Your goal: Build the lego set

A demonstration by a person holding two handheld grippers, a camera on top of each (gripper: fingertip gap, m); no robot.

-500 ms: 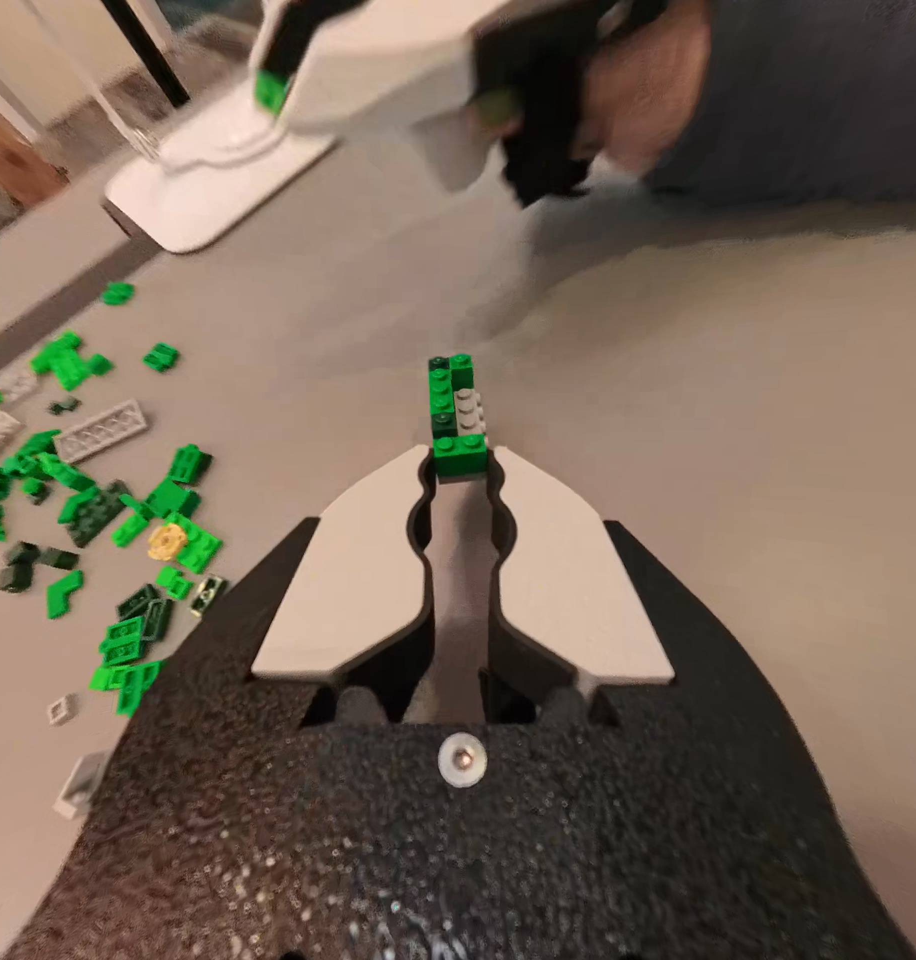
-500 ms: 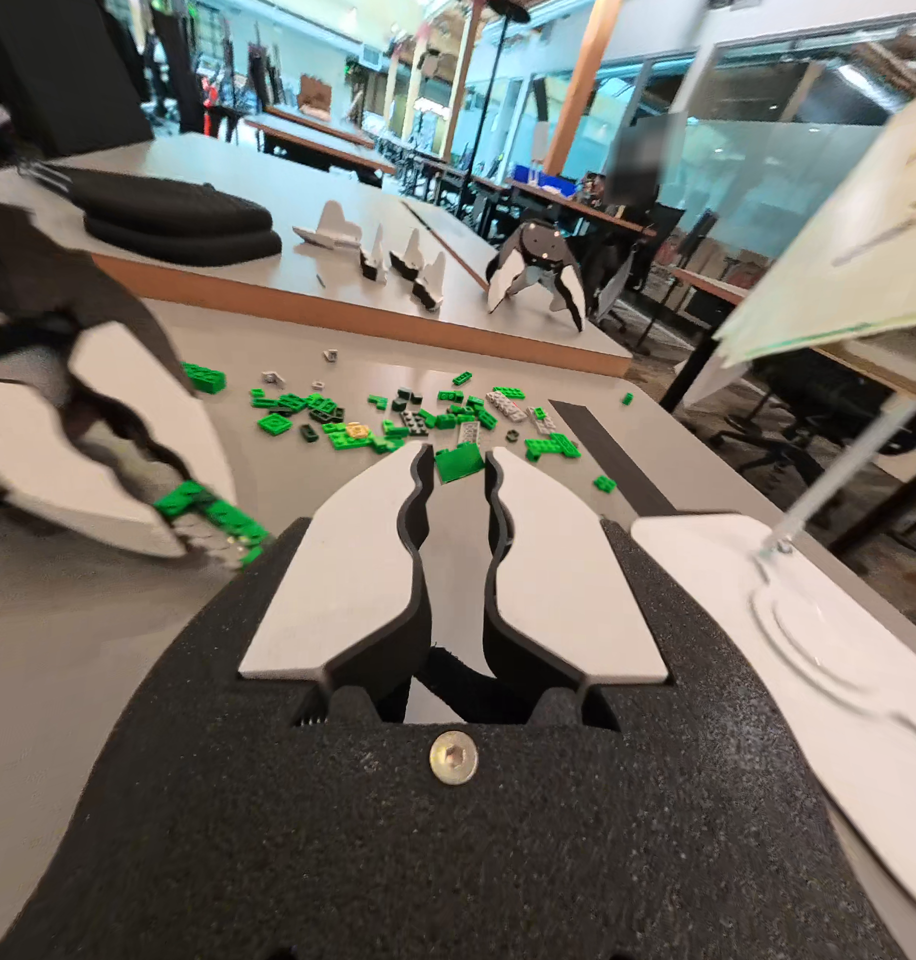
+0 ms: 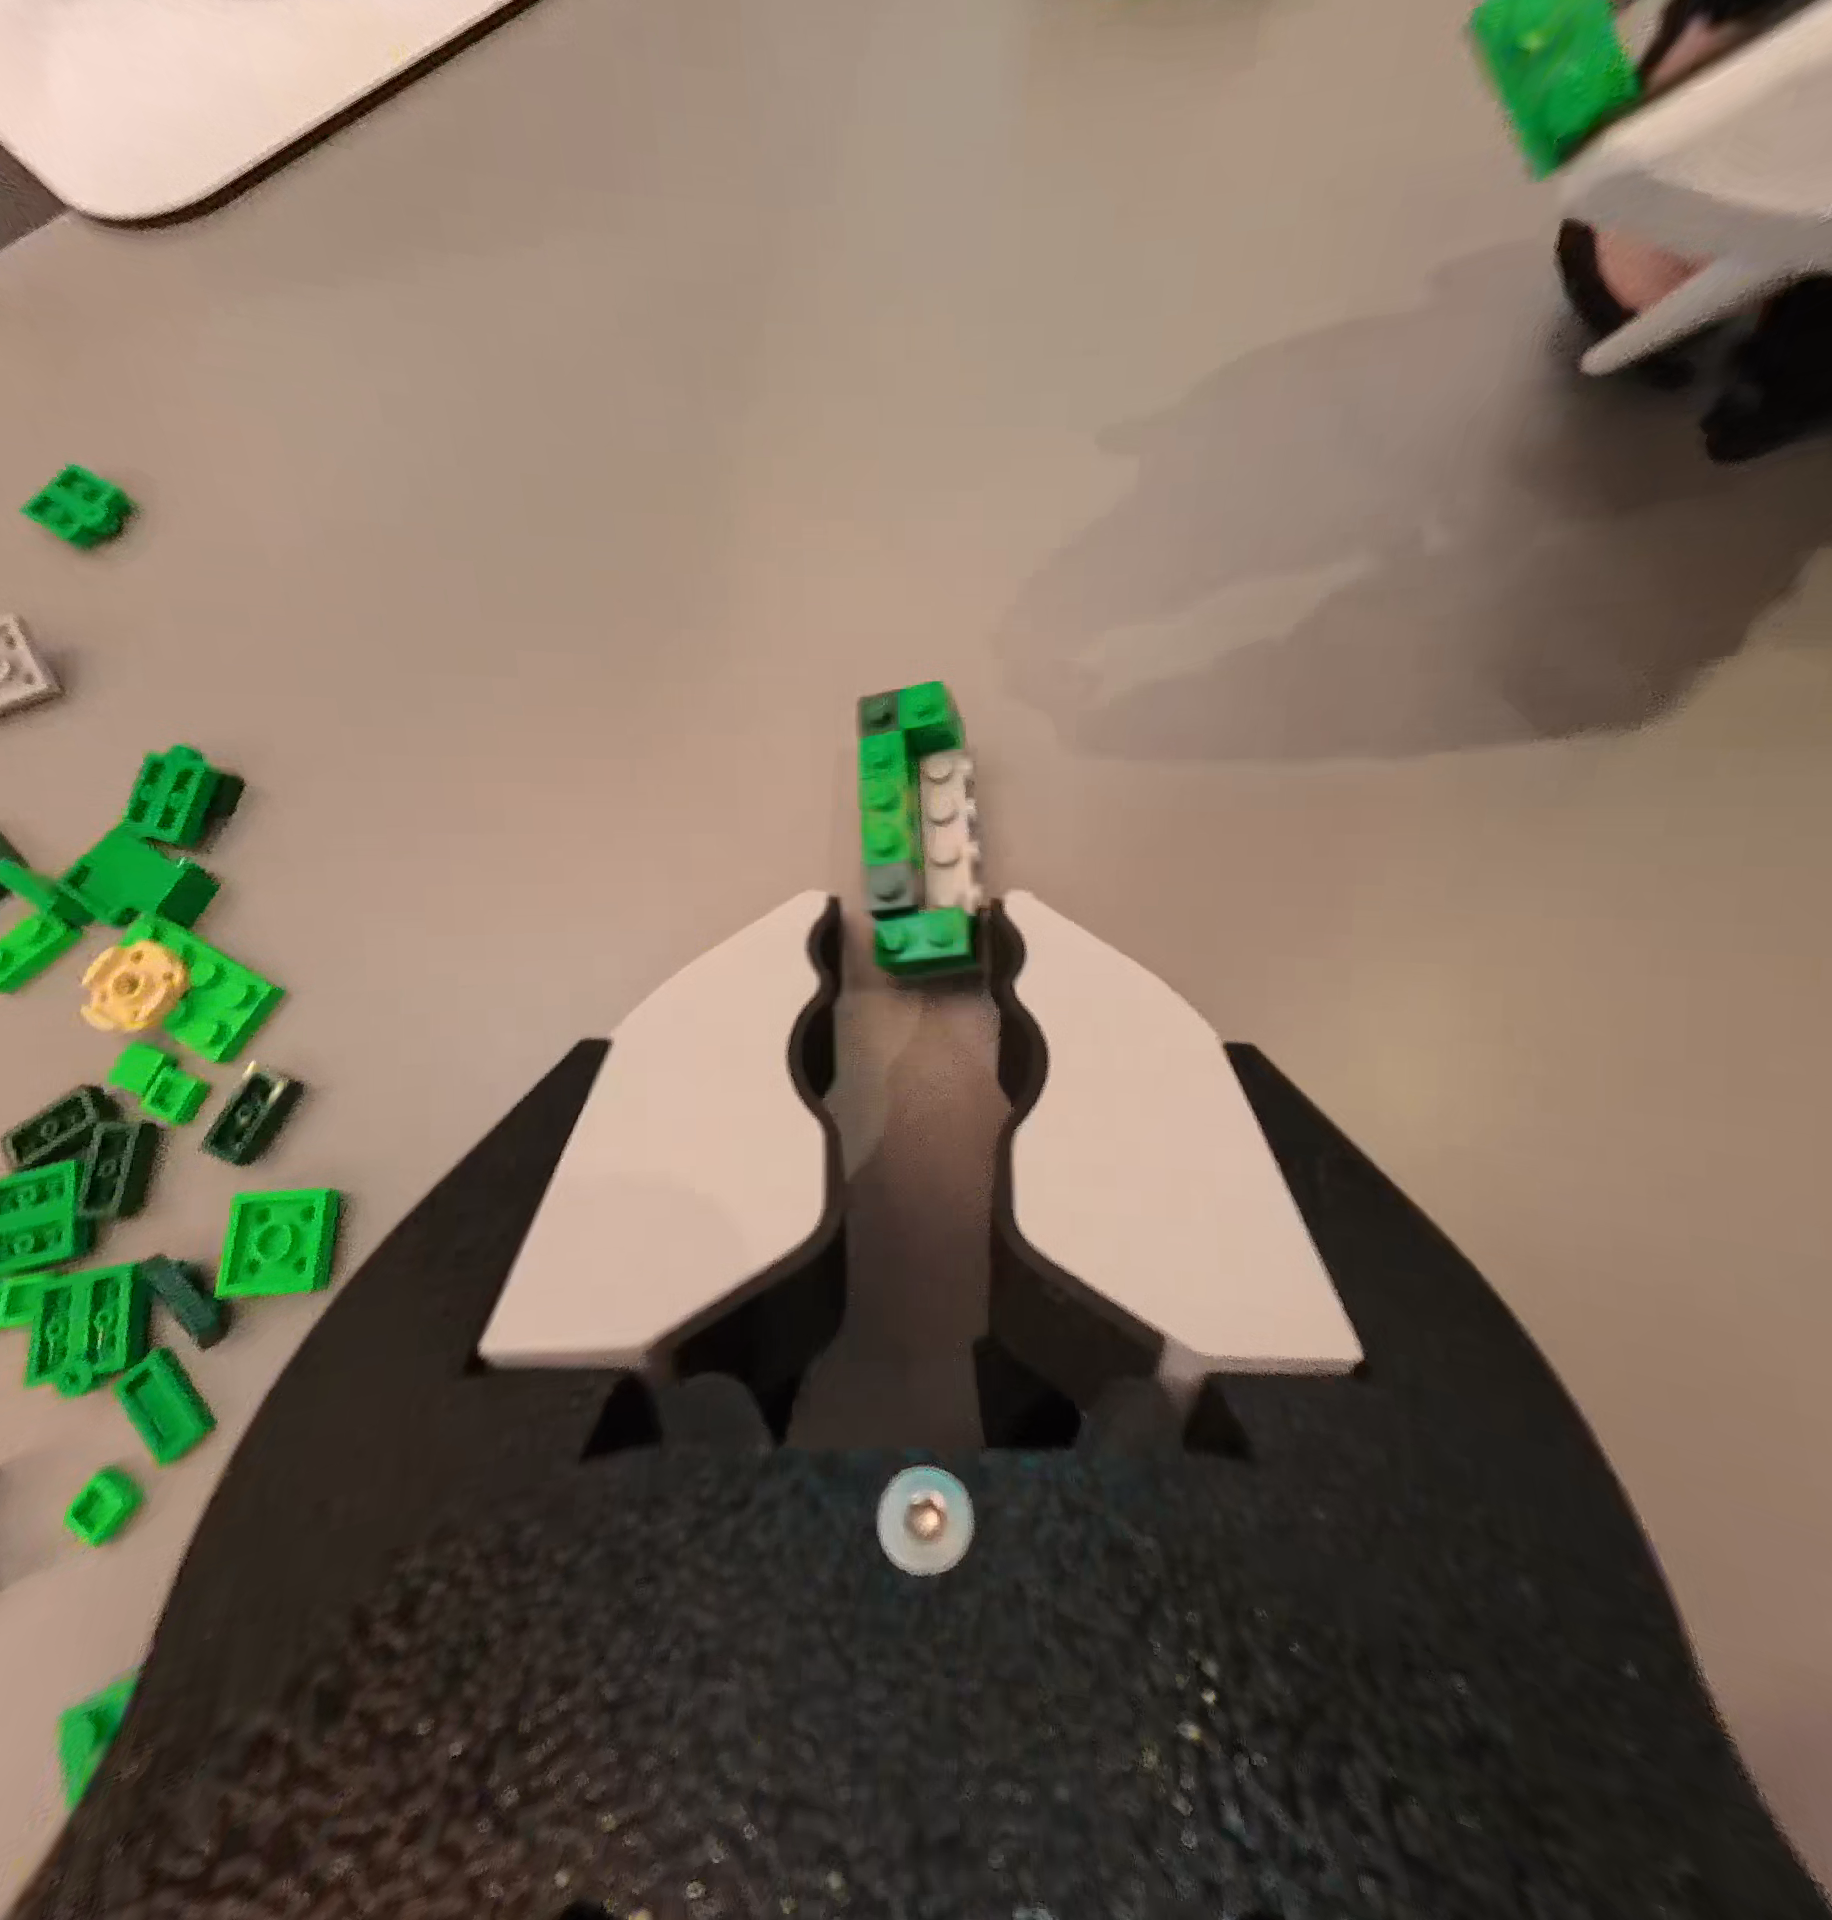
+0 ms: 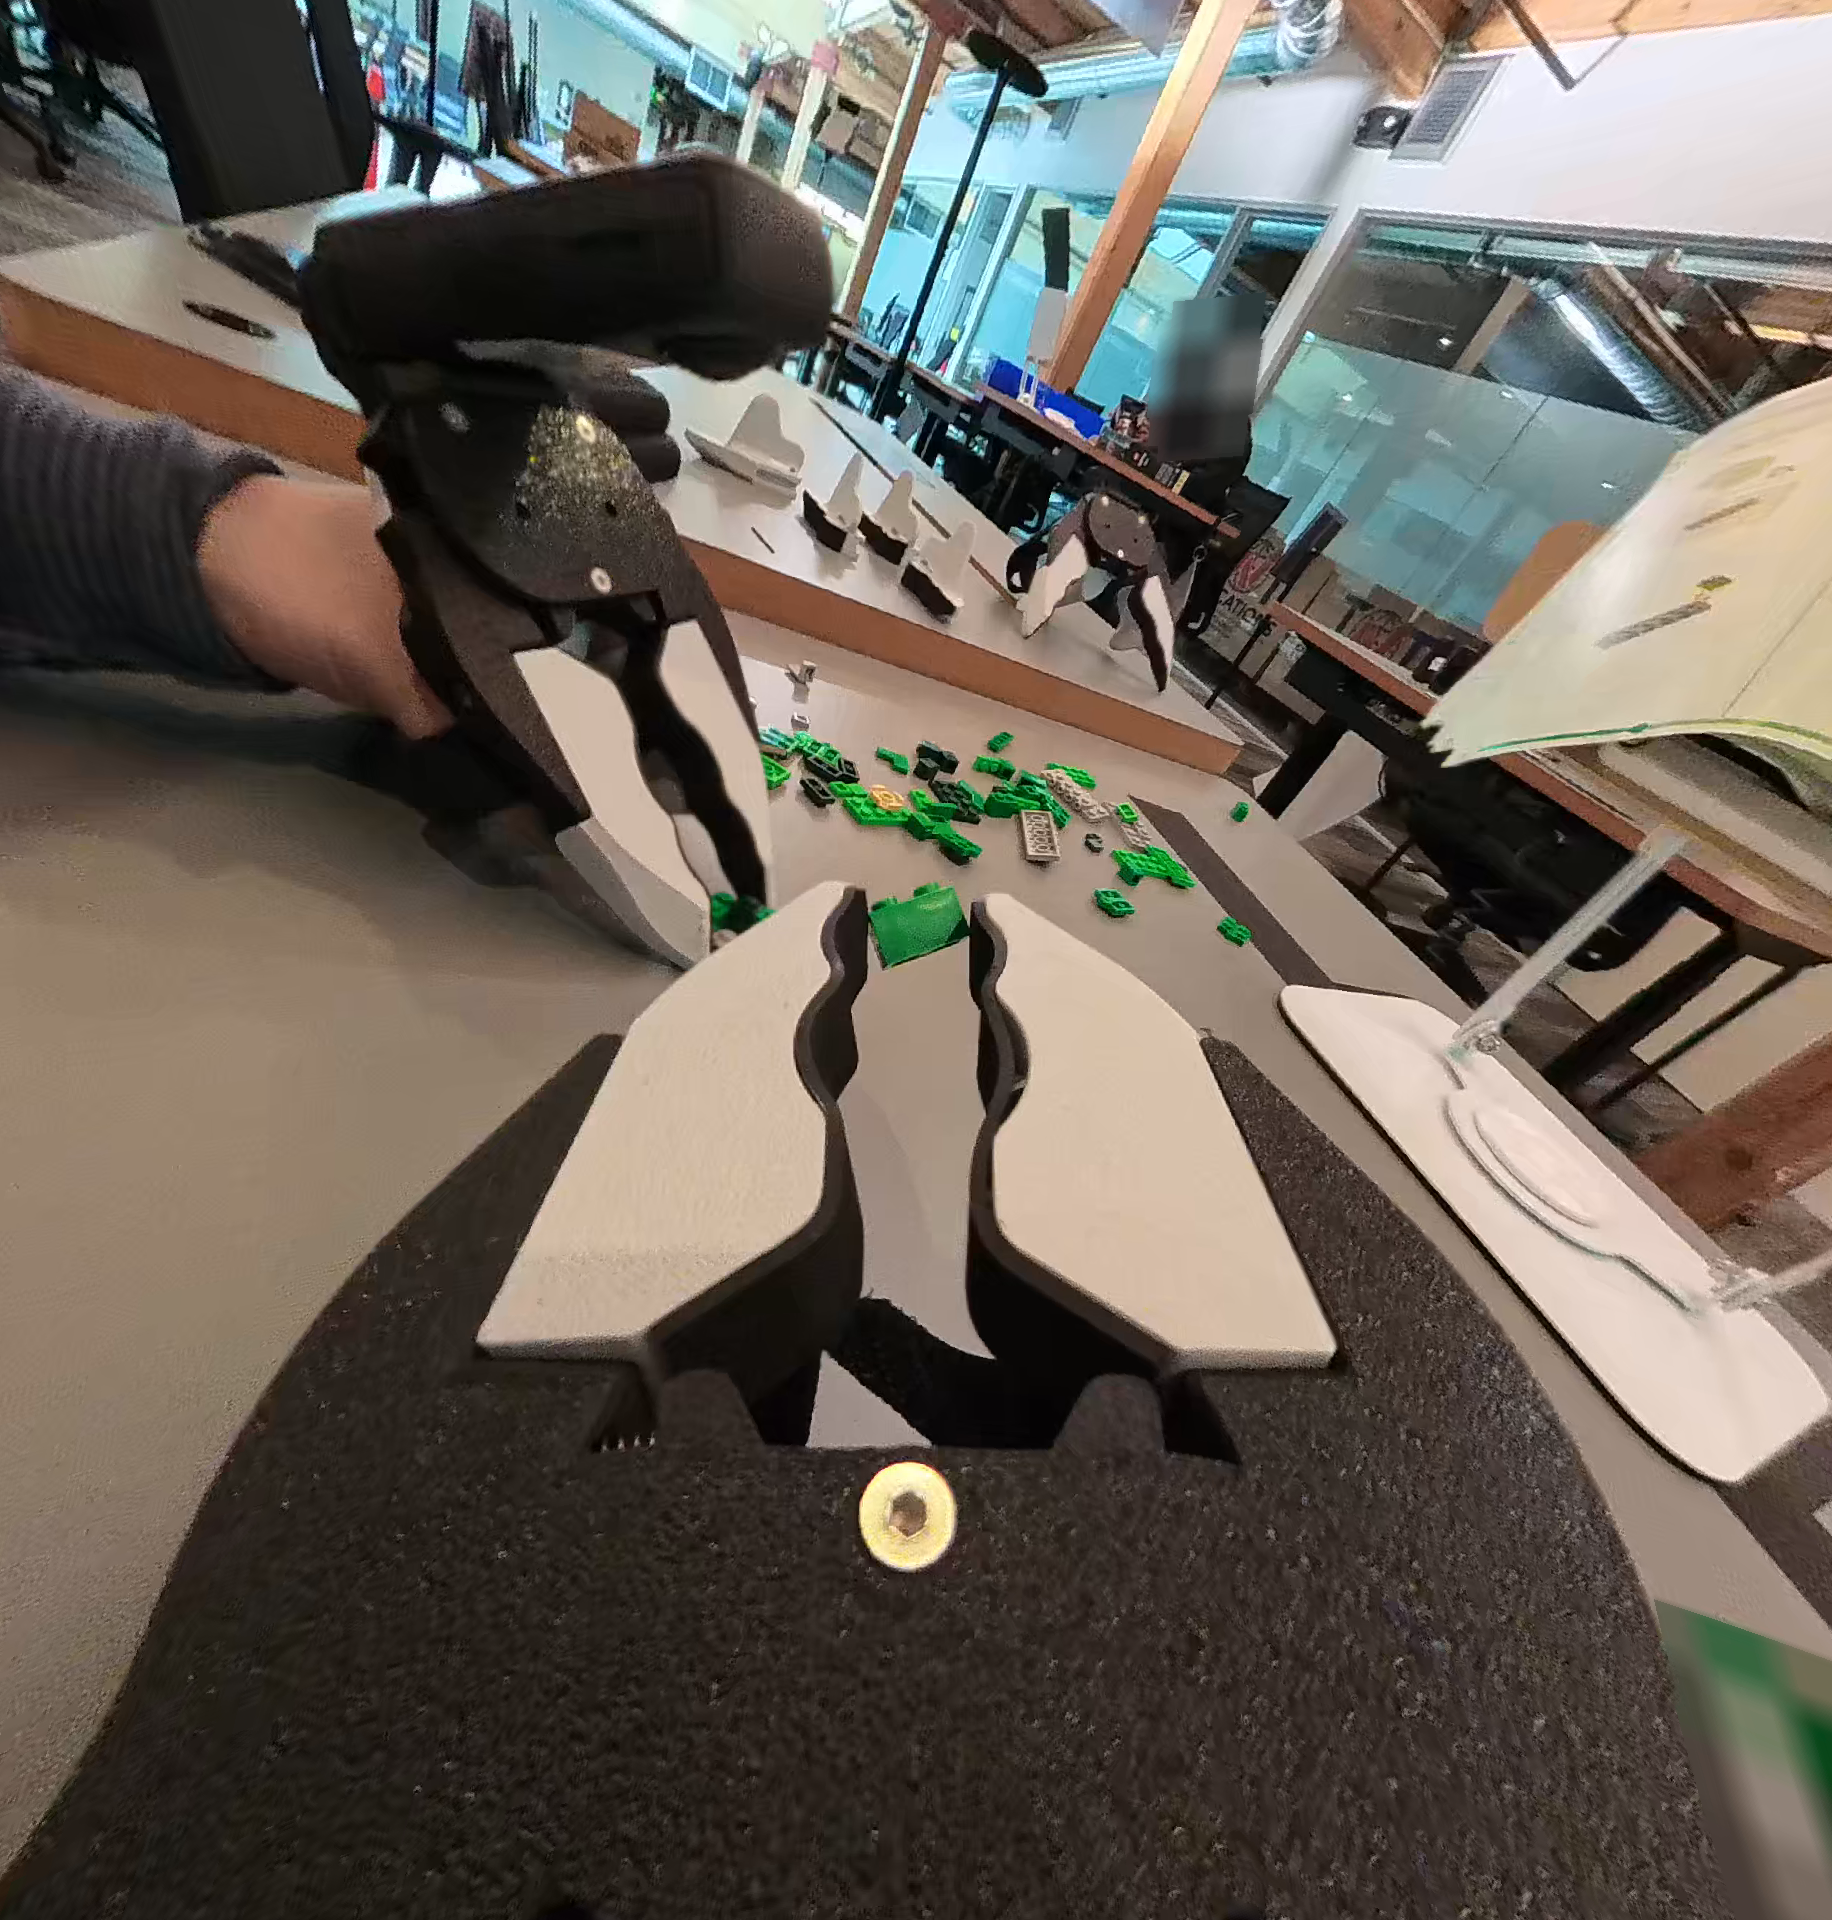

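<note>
Grey desk (image 3: pixel 600 436) carries the half-built strip (image 3: pixel 920 831); left gripper (image 3: pixel 917 940) sits slightly parted around its near end, apparently only touching one side; right gripper (image 4: pixel 917 925), beside the strip, pinches a green plate (image 4: pixel 917 923); pressing down could skid the unheld strip.

The half-built strip of bright green, dark green and light grey lego bricks (image 3: pixel 922 831) lies flat on the grey tabletop, studs up, its near end between two white fingertips; a single bright green lego plate (image 4: pixel 917 923) sits pinched off the table; loose green and grey lego pieces (image 3: pixel 122 1122) scattered off to the left
</note>
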